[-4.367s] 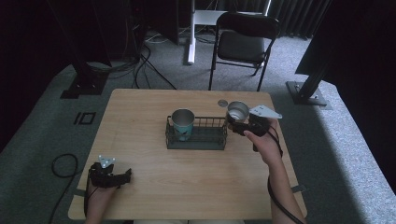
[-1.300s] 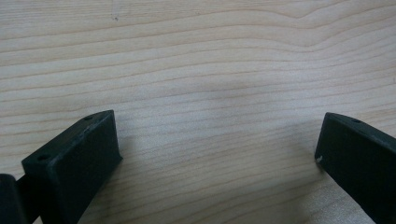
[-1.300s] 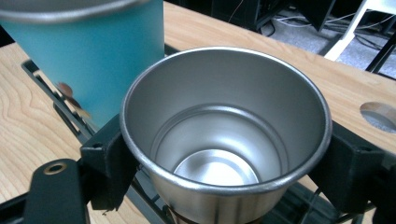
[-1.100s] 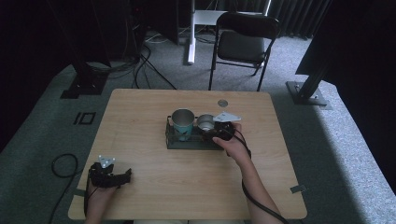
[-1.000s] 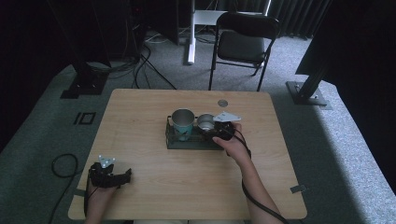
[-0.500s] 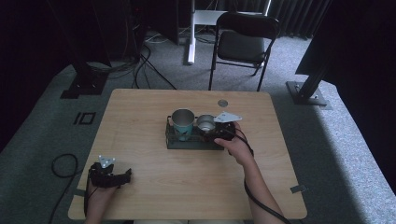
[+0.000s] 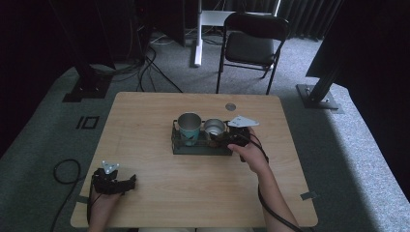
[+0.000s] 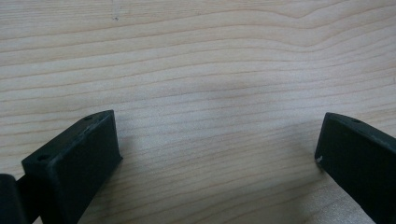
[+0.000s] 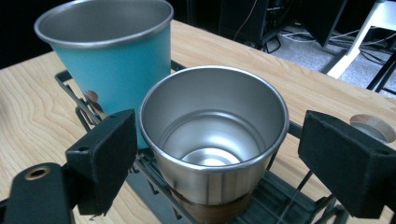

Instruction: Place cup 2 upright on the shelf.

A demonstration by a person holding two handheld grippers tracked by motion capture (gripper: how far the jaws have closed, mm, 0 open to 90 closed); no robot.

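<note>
Two metal cups are standing upright in a black wire rack [image 7: 201, 146] at the middle of a pale, grained wooden table [image 7: 145, 116], with bare wood spreading wide around it. The taller teal cup [image 9: 109, 60] is sitting just beside the smooth steel cup [image 9: 215, 140], which is resting in the rack between the right gripper [image 9: 233, 154]'s wide-spread black jaws, neither touching its rim. Near the table's front-left corner, the left gripper [image 8: 219, 149] is lying open over bare wood.
</note>
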